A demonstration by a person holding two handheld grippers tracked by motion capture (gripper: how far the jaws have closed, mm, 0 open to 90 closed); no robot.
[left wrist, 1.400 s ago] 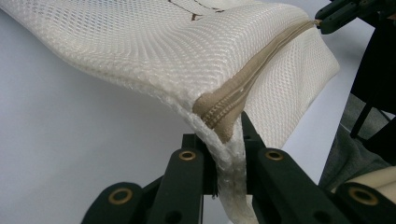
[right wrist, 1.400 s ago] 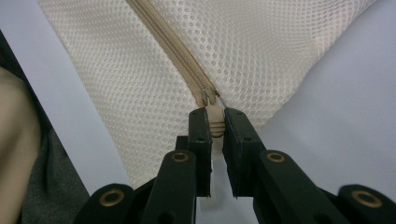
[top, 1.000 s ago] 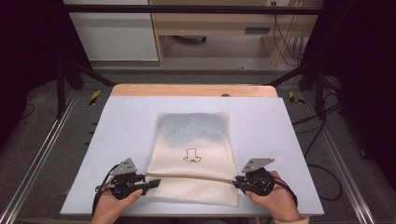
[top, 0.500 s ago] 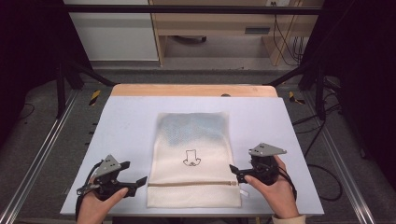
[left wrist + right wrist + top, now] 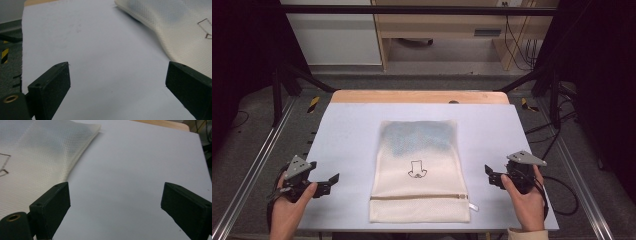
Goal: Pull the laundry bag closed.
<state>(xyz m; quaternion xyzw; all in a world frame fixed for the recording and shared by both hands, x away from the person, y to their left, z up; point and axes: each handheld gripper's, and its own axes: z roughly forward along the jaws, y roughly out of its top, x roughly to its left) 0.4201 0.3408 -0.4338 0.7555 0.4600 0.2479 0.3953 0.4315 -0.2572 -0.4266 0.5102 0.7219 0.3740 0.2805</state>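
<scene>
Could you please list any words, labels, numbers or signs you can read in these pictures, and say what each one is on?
No readable words or numbers.
Mesh bag: a small dark outline drawing, no letters.
Tag at the bag's zip end: too small to read.

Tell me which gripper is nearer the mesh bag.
Right. The right gripper sits just off the mesh bag's right edge; the left gripper is farther off its left edge.
</scene>
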